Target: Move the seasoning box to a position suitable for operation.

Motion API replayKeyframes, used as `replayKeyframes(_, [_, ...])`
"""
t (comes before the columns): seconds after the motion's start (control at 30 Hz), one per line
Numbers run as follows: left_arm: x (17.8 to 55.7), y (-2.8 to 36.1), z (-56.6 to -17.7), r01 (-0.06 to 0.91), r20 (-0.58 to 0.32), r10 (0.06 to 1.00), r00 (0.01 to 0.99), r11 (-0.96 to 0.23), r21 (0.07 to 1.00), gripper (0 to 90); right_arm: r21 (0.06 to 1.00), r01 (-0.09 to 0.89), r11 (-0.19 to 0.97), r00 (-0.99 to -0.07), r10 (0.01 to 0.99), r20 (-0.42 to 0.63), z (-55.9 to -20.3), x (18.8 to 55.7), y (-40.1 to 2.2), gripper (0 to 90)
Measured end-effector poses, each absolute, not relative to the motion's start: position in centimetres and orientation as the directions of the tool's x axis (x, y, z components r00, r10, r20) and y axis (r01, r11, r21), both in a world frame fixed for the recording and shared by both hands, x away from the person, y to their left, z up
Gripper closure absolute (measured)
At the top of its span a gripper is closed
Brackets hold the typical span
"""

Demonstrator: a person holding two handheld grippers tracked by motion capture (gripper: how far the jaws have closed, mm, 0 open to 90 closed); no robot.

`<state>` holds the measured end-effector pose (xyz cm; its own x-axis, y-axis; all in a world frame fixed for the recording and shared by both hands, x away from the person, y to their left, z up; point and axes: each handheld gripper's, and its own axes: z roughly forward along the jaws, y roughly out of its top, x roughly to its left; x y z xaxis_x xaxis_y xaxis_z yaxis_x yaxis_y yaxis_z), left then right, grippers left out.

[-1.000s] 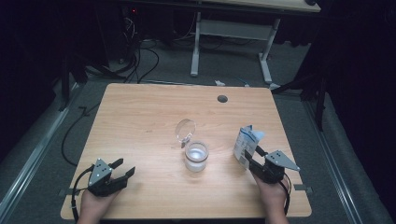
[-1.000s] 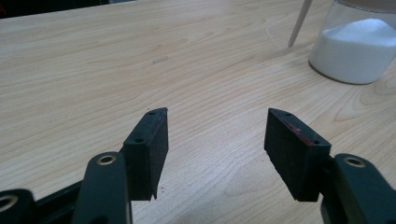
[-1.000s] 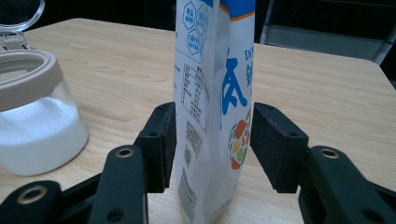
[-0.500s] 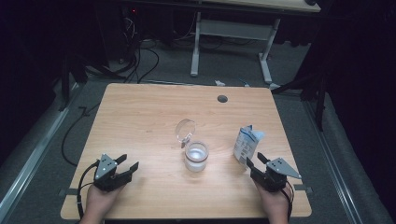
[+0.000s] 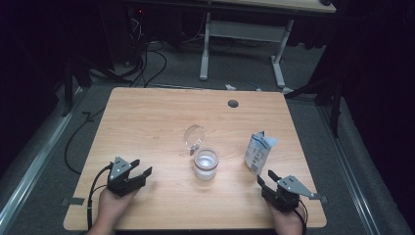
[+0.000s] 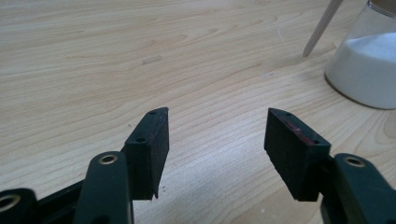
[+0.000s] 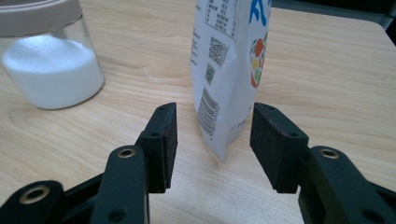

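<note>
Pale, matt wood-grain tabletop (image 5: 147, 122), clear glass jar (image 5: 205, 164) of white grains, glossy printed paper carton (image 5: 258, 152), matt black jaws.

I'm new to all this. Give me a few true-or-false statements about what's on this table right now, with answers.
1. The glass jar of white powder has its lid flipped open. True.
2. The white printed carton lies flat. False: it stands upright.
3. The right hand-held gripper clamps the carton. False: its jaws stand open, just short of it.
4. The left hand-held gripper holds nothing. True.
5. The light wooden table has a round hole near its far edge. True.
</note>
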<state>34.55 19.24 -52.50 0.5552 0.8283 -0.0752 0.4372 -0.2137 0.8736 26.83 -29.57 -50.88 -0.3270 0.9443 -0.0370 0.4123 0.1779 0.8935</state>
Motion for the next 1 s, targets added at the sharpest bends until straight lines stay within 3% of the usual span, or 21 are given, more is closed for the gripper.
replayKeyframes(0.6, [34.6,18.7,-52.4,0.427,-0.046,0.819,0.572,-0.249,0.869,38.6,0.892,0.395,0.220,-0.391,0.919,-0.053,-50.7,26.7,-28.0,56.8])
replayKeyframes(0.8, [33.7,19.7,-52.4,0.409,-0.051,0.818,0.572,-0.231,0.883,41.7,0.890,0.398,0.224,-0.402,0.914,-0.050,-50.6,27.5,-27.0,58.6])
replayKeyframes(1.0, [32.7,20.9,-52.6,0.416,-0.053,0.827,0.559,-0.224,0.881,38.3,0.885,0.395,0.247,-0.441,0.896,-0.054,-50.7,28.8,-25.6,58.9])
